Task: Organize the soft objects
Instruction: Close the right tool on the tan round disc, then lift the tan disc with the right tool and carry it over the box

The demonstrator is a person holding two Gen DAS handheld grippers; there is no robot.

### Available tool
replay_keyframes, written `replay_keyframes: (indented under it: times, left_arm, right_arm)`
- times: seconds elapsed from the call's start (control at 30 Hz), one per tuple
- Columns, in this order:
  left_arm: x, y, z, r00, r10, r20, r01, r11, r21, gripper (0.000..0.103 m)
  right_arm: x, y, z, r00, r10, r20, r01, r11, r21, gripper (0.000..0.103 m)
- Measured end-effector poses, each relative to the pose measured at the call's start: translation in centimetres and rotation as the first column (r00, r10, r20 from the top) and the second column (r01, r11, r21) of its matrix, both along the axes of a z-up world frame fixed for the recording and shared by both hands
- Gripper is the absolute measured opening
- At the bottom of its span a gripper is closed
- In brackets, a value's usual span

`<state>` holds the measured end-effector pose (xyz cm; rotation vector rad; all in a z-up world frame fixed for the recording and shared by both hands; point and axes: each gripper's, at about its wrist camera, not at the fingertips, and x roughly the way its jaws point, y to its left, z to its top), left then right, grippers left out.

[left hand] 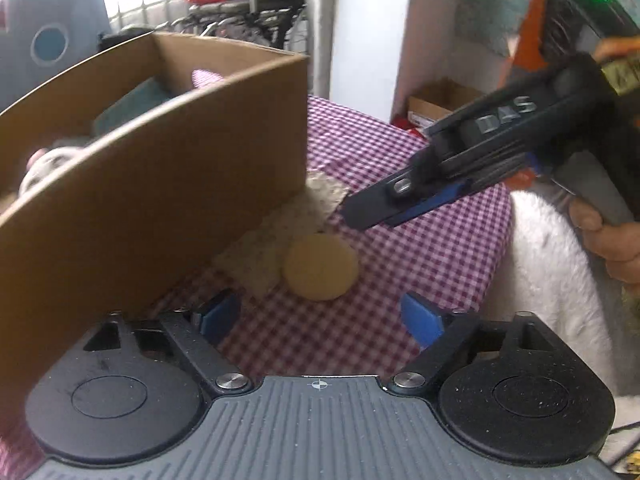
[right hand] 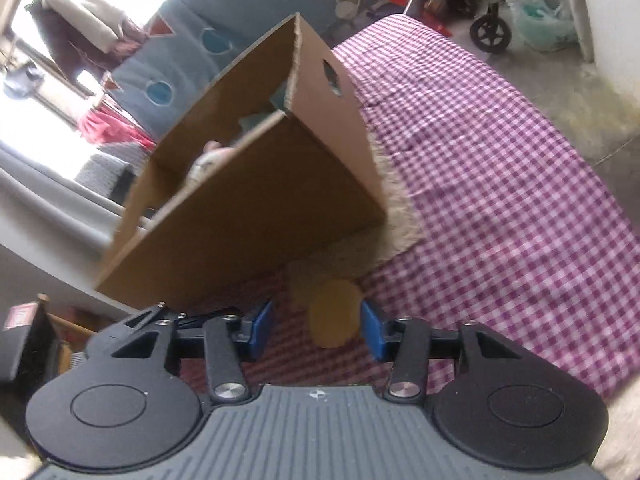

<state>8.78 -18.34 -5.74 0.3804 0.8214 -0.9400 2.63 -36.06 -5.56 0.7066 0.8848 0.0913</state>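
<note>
Right tongs (right hand: 316, 326) angled down — straddling round sponge (right hand: 334, 314), untouched.

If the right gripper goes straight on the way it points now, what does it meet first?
Probably the round tan sponge, which lies just ahead between the open right gripper pads, before the cardboard box. Depth is unclear.

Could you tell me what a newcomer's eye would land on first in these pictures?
Probably the big open cardboard box standing on the purple checked tablecloth, with soft things already inside. Next, the round tan sponge lying on the cloth beside the box, with the right gripper open around it and the left gripper open just short of it.
</note>
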Motion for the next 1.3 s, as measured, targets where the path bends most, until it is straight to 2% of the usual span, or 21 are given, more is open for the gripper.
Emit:
replay_keyframes:
  times: [0.07, 0.13, 0.23, 0.3, 0.43, 0.53, 0.63, 0.73, 0.9, 1.0, 1.13, 1.3]
  left_arm:
    - [-0.3, -1.1, -1.0, 0.999, -0.021, 0.031, 0.021, 1.0, 0.011, 0.074]
    - [-0.5, -1.9, -1.7, 0.998, -0.017, 0.06, 0.015, 0.999, 0.037, 0.07]
    - [-0.3, -2.7, -2.6, 0.998, -0.018, 0.056, 0.015, 0.998, 0.055, 0.067]
    - [0.1, -2.8, -2.7, 0.999, -0.017, 0.034, 0.016, 0.999, 0.029, 0.066]
    - [0.4, -3.1, -2.8, 0.999, -0.025, 0.043, 0.024, 1.0, 0.015, 0.061]
    - [0.8, -2.9, -2.8, 0.999, -0.011, 0.051, 0.011, 1.0, 0.006, 0.051]
    - [1.1, -2.3, -2.9, 0.999, 0.015, 0.048, -0.014, 1.0, -0.012, 0.035]
    - [1.5, -1.5, -2.9, 0.998, 0.043, 0.052, -0.042, 0.999, -0.032, 0.024]
    - [2.7, -0.6, -3.0, 0.997, 0.073, 0.02, -0.072, 0.995, -0.071, 0.023]
    - [2.3, -0.6, -3.1, 0.997, 0.063, 0.048, -0.06, 0.996, -0.069, 0.022]
    - [0.8, -0.9, -3.2, 0.994, 0.053, 0.096, -0.048, 0.998, -0.051, 0.022]
    - [-1.0, -0.2, -1.4, 0.991, 0.045, 0.126, -0.038, 0.997, -0.062, 0.022]
  right_arm:
    - [-0.2, 0.1, -0.9, 1.0, -0.002, -0.012, 0.002, 1.0, -0.021, 0.046]
    - [0.1, 0.3, -1.8, 1.0, 0.0, -0.028, -0.001, 0.999, -0.032, 0.045]
    - [0.5, 0.3, -2.8, 0.999, 0.013, -0.043, -0.014, 1.0, -0.028, 0.039]
    - [0.7, 0.4, -3.1, 0.999, 0.019, -0.028, -0.02, 1.0, -0.023, 0.037]
    - [1.4, 0.6, -3.5, 0.999, 0.045, -0.013, -0.044, 0.999, 0.018, 0.032]
    - [1.2, 0.4, -3.3, 0.999, 0.041, 0.025, -0.042, 0.998, 0.048, 0.031]
    - [0.6, -0.7, -3.0, 0.996, 0.022, 0.09, -0.036, 0.987, 0.156, 0.026]
    - [0.7, -1.0, -3.4, 0.997, -0.002, 0.071, -0.011, 0.983, 0.183, 0.026]
    - [0.9, -1.2, -4.5, 0.999, -0.031, 0.033, 0.022, 0.973, 0.232, 0.026]
    - [1.1, -1.1, -4.8, 0.999, -0.048, 0.017, 0.043, 0.971, 0.236, 0.026]
    - [1.5, -0.8, -5.4, 0.998, -0.058, 0.01, 0.053, 0.956, 0.289, 0.011]
    - [0.5, 0.6, -1.8, 0.996, -0.016, 0.09, -0.007, 0.97, 0.245, 0.009]
